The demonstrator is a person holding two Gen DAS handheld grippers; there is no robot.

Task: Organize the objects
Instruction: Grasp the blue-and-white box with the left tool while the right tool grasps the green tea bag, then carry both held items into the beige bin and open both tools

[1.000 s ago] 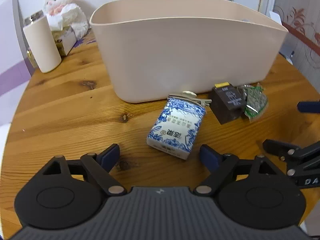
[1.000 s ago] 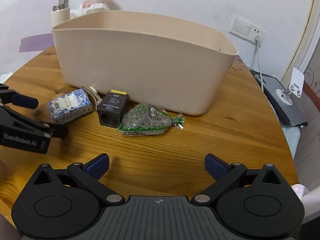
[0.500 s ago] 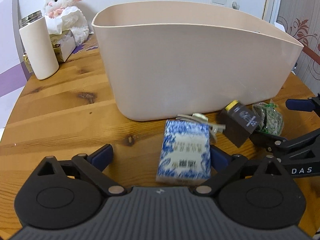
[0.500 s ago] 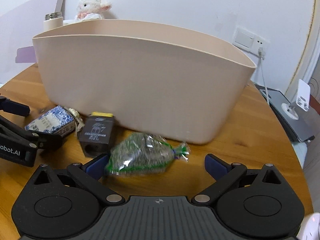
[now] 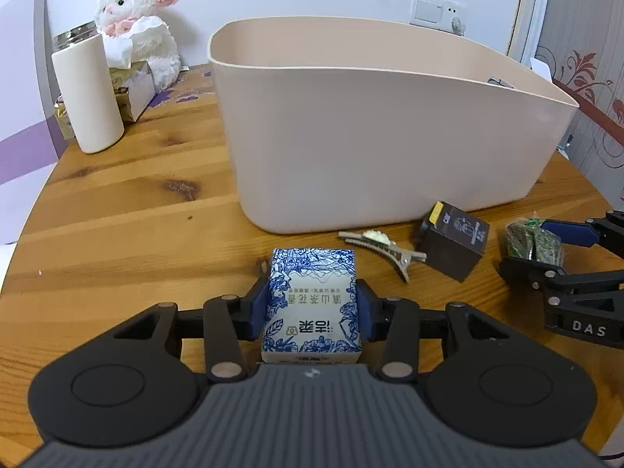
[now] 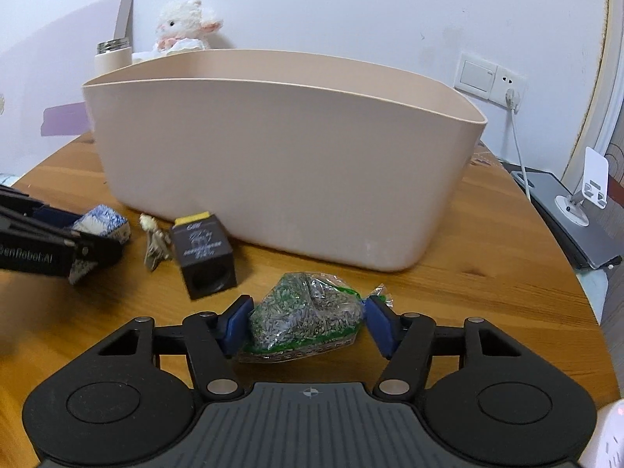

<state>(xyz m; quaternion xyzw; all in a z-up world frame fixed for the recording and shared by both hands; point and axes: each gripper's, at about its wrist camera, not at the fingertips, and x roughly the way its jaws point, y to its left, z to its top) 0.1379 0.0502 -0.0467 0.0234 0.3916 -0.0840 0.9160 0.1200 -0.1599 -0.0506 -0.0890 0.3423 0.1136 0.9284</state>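
Left wrist: left gripper [image 5: 312, 306] low, clamping blue-white box [image 5: 311, 304].

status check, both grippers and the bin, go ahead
Left gripper shut on blue box. Right gripper closing around seed bag. Bin just ahead, unobstructed.

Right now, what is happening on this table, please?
A person is tidying small items beside a beige tub. The left tool is closed on a blue-and-white box; the right tool grips a clear bag of green-grey seeds. A black box and hair clip lie on the table.
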